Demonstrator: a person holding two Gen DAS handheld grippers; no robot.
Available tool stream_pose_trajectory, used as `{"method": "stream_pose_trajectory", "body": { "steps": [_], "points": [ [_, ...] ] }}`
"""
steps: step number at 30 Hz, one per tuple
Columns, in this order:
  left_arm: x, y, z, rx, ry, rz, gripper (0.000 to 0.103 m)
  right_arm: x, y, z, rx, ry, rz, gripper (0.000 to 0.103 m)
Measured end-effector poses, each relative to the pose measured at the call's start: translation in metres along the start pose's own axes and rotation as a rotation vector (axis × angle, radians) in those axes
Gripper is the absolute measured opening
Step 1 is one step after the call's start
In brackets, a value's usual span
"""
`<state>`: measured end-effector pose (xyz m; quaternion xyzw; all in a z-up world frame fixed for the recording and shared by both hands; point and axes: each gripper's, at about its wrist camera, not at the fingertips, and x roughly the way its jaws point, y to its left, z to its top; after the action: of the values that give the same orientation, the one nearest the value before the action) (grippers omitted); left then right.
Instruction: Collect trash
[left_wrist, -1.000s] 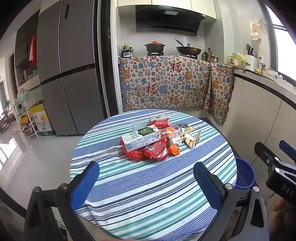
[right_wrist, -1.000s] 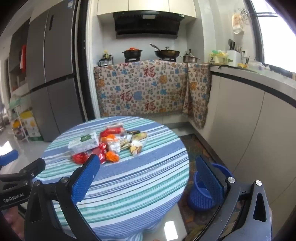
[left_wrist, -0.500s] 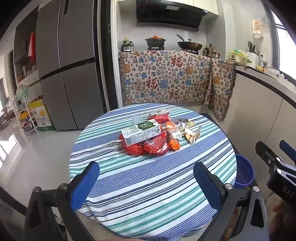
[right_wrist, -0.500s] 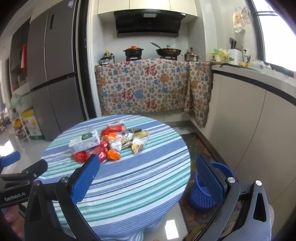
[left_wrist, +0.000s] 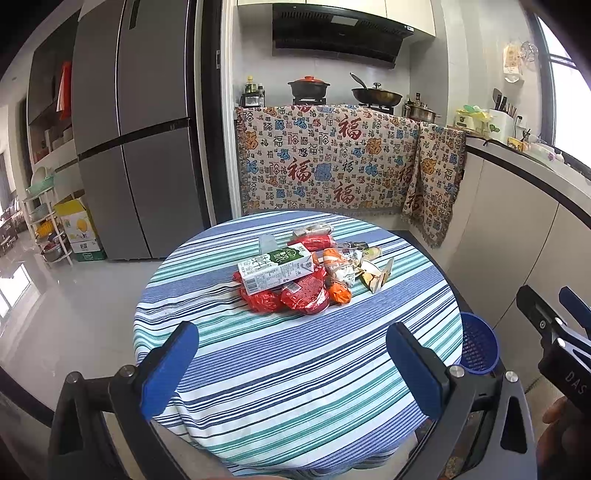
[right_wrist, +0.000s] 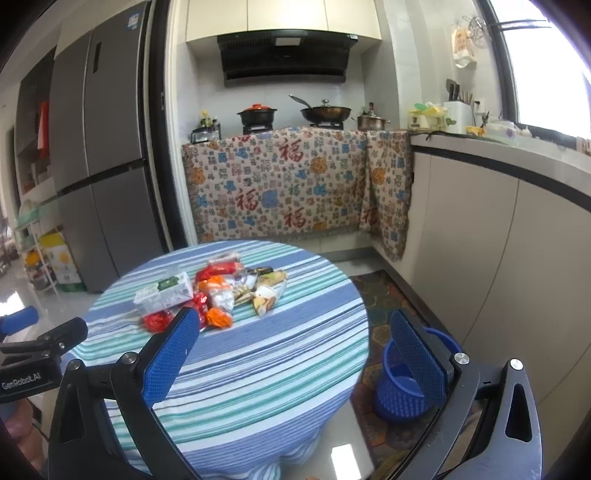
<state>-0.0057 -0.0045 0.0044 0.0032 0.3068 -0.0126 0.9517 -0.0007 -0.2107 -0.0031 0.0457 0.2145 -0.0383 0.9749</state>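
A pile of trash lies in the middle of a round striped table (left_wrist: 295, 369): a white and green milk carton (left_wrist: 277, 267), red wrappers (left_wrist: 304, 295), an orange wrapper (left_wrist: 340, 291) and snack bags (left_wrist: 375, 275). The carton also shows in the right wrist view (right_wrist: 164, 295). A blue mesh bin (right_wrist: 402, 384) stands on the floor right of the table; it also shows in the left wrist view (left_wrist: 478, 343). My left gripper (left_wrist: 295, 369) is open and empty, short of the pile. My right gripper (right_wrist: 295, 354) is open and empty, over the table's right edge.
A grey fridge (left_wrist: 136, 147) stands at the back left. A cloth-covered stove counter (left_wrist: 332, 173) with pots is behind the table. White cabinets (right_wrist: 498, 258) run along the right. A patterned mat (right_wrist: 384, 306) lies by the bin. A shelf rack (left_wrist: 44, 229) stands far left.
Both grippers have drawn back and risen slightly; the table and pile look a little lower and farther in view. Both stay open and empty.
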Motion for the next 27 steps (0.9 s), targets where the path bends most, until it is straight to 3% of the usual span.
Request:
{"method": "stream_pose_trajectory", "body": {
  "steps": [16,22,27],
  "points": [
    [0.018,-0.013,-0.008,0.069,0.023,-0.067,0.103,0.026,0.0,-0.006,0.015,0.035,0.001,0.103],
    [0.041,0.006,-0.02,0.017,0.072,-0.075,0.103,0.047,0.01,-0.013,-0.018,0.077,0.025,0.103],
    [0.06,0.024,-0.024,0.001,0.091,-0.038,0.103,0.063,0.017,-0.014,-0.03,0.099,0.035,0.103]
  ]
}}
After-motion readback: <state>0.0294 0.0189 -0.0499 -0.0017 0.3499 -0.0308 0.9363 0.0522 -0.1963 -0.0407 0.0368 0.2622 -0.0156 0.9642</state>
